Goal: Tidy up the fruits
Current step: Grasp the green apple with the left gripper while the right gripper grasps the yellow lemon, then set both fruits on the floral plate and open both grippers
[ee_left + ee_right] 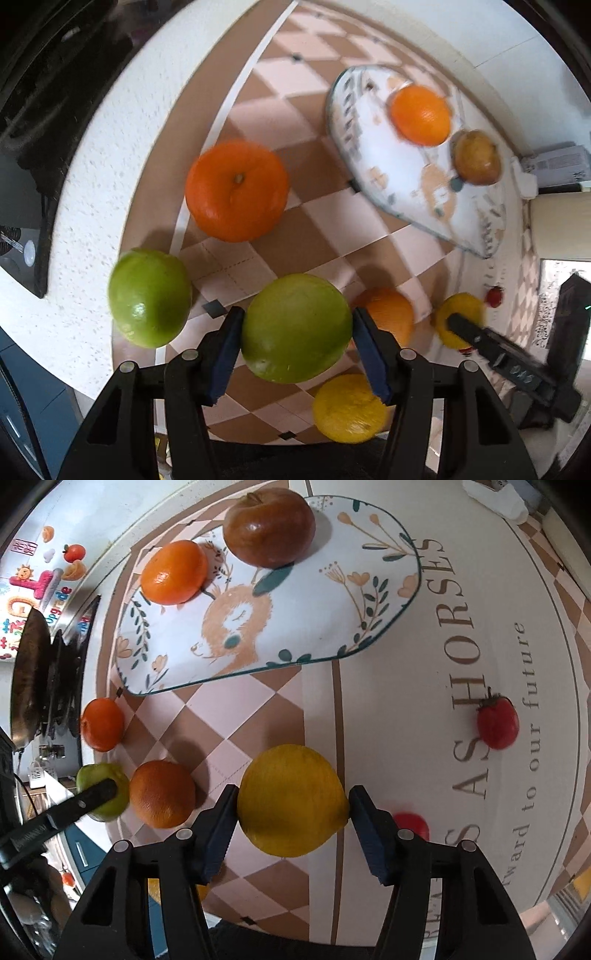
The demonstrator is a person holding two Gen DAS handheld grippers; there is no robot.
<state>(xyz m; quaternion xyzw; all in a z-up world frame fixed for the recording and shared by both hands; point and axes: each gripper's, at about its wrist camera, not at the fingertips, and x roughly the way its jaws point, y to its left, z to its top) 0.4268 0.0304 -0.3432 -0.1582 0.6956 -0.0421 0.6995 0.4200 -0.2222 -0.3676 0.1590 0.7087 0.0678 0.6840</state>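
We are holding a green apple (295,328) in the left gripper (297,332), whose blue pads are pressing against the fruit's two sides, so it is clenched on the apple above the checkered cloth (325,229) covering the desk. The right gripper (293,812) is bracketing a yellow lemon (291,799); its blue pads are sitting at the lemon's two ends and appear to be touching it, so we are recording it as grasping the lemon. In the left wrist view, a second green apple (149,297) is lying just beside the held one at the cloth's edge, a large orange (236,190) is resting beyond them, a smaller orange (388,314) is showing behind the right-hand pad, and another lemon (347,408) is lying below the held apple. The patterned plate (332,602) is sitting farther out on the cloth, carrying an orange fruit (173,572) and a brown apple (269,526) near its far rim, the two close together. In the right wrist view a small red tomato (496,722) is lying on the white lettered band of the cloth, well apart from the plate, and a second red fruit (412,825) is peeking out from behind the right-hand pad. The remaining loose fruits are all lying off the plate.
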